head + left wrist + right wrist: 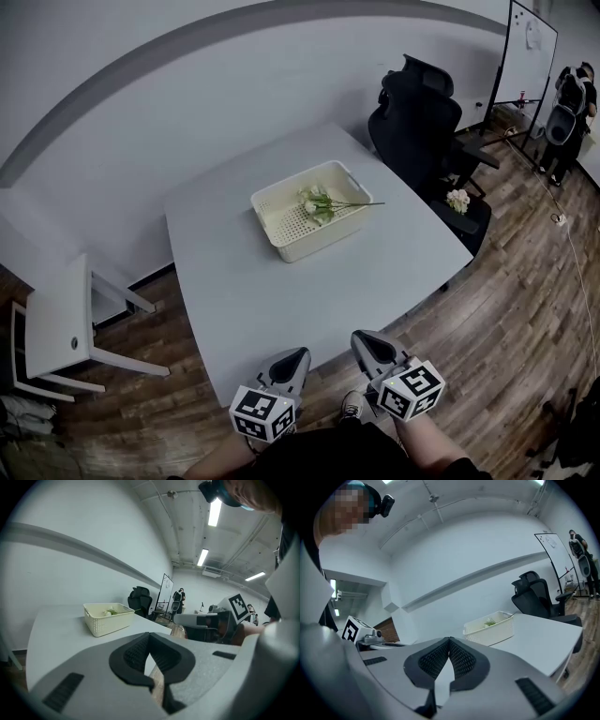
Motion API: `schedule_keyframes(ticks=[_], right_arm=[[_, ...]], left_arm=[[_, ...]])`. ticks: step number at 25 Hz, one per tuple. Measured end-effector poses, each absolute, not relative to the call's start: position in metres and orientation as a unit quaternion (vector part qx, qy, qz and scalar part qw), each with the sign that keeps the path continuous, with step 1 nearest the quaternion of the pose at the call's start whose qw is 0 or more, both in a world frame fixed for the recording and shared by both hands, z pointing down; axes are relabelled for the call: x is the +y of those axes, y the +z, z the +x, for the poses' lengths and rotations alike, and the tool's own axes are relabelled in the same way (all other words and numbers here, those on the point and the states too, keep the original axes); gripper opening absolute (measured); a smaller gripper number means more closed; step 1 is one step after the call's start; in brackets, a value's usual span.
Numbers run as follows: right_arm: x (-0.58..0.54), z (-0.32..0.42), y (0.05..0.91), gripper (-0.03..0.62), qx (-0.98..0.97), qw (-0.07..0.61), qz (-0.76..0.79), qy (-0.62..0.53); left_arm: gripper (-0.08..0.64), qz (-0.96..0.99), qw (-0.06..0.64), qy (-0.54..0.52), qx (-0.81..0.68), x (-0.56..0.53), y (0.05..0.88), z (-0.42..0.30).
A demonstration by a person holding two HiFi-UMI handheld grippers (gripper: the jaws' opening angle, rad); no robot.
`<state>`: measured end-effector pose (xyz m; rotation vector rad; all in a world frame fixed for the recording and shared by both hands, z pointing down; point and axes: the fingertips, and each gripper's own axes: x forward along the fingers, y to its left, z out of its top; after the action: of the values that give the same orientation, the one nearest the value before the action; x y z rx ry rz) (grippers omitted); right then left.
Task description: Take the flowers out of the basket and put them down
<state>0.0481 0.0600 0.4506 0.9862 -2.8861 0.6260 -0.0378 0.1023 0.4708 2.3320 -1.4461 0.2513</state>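
Observation:
A cream perforated basket [281,230] stands on the grey table [234,281], near its middle. White flowers [319,203] with green stems lie inside it, stems poking over the right rim. The basket [101,623] and the flowers [110,612] show small and far off in the left gripper view, and the basket [492,631] likewise in the right gripper view. My left gripper [300,353] and right gripper [357,335] hover side by side at the table's near edge, well short of the basket. Both are shut with their pad tips touching and nothing between them.
A black office chair [422,122] stands at the table's far right corner, with another white flower bunch [457,200] on its seat. A white chair [66,323] stands at the left. A whiteboard [525,56] and a person [572,103] are far right, on wooden floor.

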Motion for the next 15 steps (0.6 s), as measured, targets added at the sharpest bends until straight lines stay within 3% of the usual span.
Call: schedule_keyframes(ticks=[15], right_arm=[[0.016,0.083,0.449,0.021,-0.947,0.024,0.253,0.197]], left_arm=[[0.006,0.792,0.190,0.075,-0.576,0.068,0.466,0.002]])
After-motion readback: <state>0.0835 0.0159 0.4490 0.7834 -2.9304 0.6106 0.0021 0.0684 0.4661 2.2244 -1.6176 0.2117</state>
